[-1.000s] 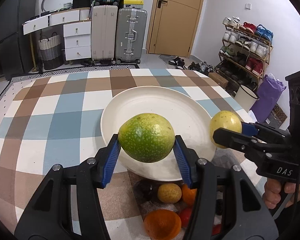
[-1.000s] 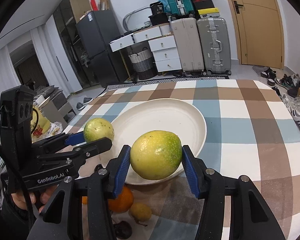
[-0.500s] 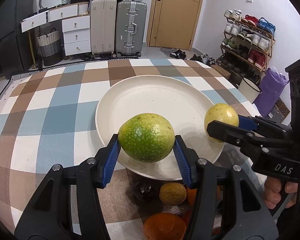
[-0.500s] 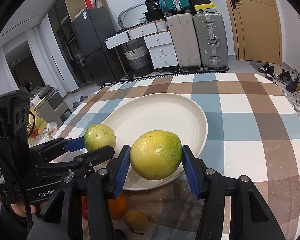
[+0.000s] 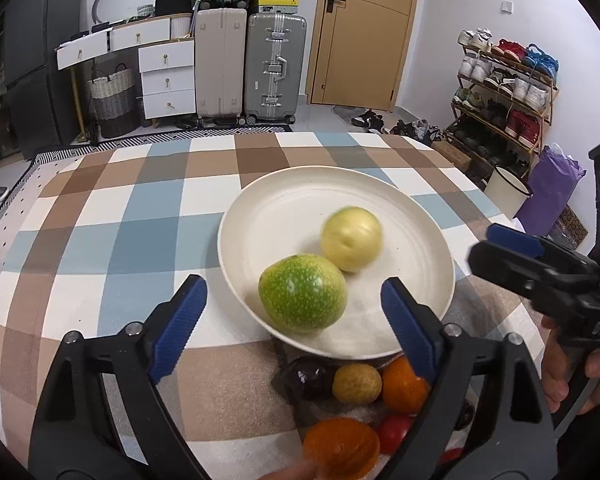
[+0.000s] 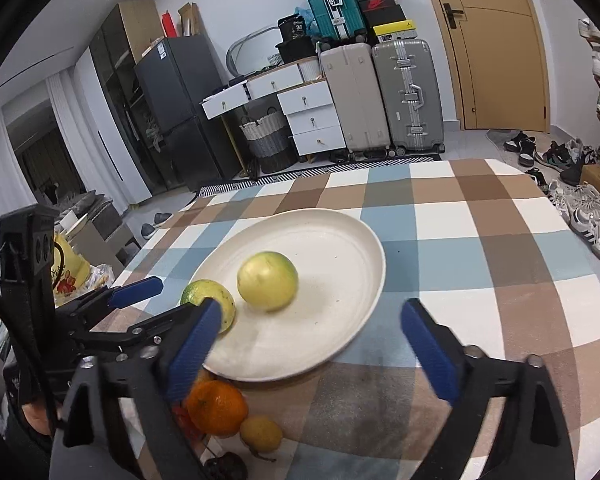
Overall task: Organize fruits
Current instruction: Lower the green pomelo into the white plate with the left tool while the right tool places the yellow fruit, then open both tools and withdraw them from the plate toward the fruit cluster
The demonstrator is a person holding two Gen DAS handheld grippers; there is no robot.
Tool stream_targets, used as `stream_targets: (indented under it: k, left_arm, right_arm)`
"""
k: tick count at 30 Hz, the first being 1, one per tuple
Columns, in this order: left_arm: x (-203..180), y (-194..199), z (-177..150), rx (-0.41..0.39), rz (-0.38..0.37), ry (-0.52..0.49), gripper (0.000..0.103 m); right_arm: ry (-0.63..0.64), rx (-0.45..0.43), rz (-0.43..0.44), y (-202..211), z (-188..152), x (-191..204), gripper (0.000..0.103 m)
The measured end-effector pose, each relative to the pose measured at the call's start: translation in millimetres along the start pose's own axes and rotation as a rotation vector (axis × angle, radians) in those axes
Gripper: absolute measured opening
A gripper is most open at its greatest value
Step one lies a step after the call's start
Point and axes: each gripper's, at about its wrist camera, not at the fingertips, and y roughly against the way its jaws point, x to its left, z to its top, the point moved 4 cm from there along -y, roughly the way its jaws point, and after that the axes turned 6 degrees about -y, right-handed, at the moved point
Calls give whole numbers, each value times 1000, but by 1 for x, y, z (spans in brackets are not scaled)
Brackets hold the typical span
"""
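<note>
Both tools are letting go. The left tool [image 5: 292, 312] and the right tool [image 6: 312, 332] have their blue-padded jaws opening, nothing pressed between them. The speckled green round fruit [image 5: 303, 293] lies at the near rim of the wide cream plate [image 5: 284, 204], and the pale yellow-green round fruit [image 5: 351, 237], blurred and probably rolling, lies just beyond it. The plate stands mid-desk on the checked cloth [image 5: 112, 216]. The drop-off step looks finished; next, a tool must reach the heap of loose fruit [image 5: 374, 396] at the desk's near edge.
</note>
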Motion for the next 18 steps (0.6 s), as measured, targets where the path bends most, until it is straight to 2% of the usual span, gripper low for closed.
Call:
stream_targets:
  k: [1, 2, 3, 8, 18]
  left_arm:
    - [2, 3, -1, 7, 6, 5, 94]
    - [5, 8, -3, 5, 12, 11, 100]
    - [8, 14, -4, -6, 20, 18, 102]
    - [19, 45, -11, -59, 29, 34, 102]
    - [15, 75, -42, -34, 27, -7, 102]
  right_arm:
    - [6, -8, 0, 5, -1, 0, 102]
    - [12, -12, -7, 9, -2, -1, 103]
    - [18, -15, -18, 13, -3, -2, 103]
    - [18, -10, -12, 27, -9, -9, 103]
    - [68, 41, -23, 31, -18, -7, 103]
